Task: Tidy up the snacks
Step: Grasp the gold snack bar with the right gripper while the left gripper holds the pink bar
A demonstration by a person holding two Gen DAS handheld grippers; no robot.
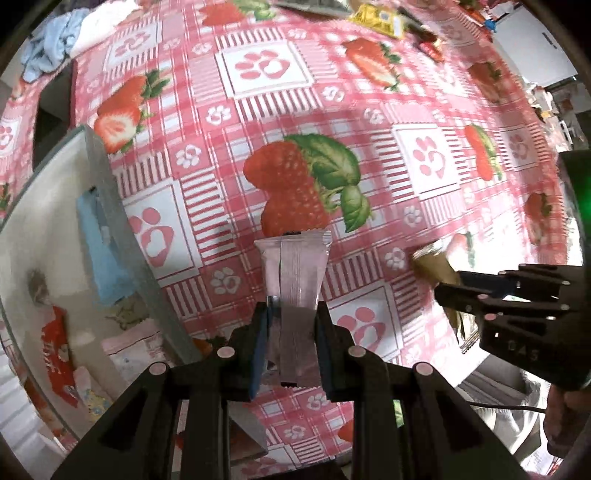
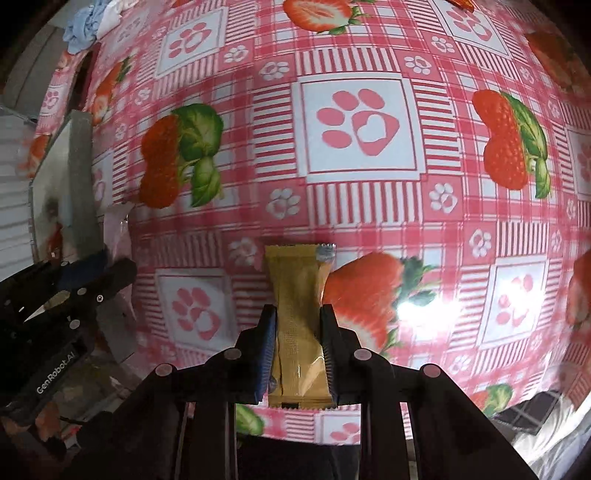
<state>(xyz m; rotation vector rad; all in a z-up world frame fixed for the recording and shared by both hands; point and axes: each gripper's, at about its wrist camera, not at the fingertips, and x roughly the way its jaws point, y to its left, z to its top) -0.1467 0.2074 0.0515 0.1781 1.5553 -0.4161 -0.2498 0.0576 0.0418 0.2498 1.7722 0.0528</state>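
Note:
My left gripper is shut on a pale pink snack packet and holds it above the strawberry tablecloth, just right of a clear storage bin. The bin holds several packets, a blue one and a red one among them. My right gripper is shut on a tan snack packet. It shows at the right of the left wrist view with the tan packet. The left gripper shows at the left of the right wrist view, beside the bin.
More loose snacks, a yellow packet and a red one, lie at the table's far edge. A blue cloth lies at the far left. The table's near edge runs along the bottom of both views.

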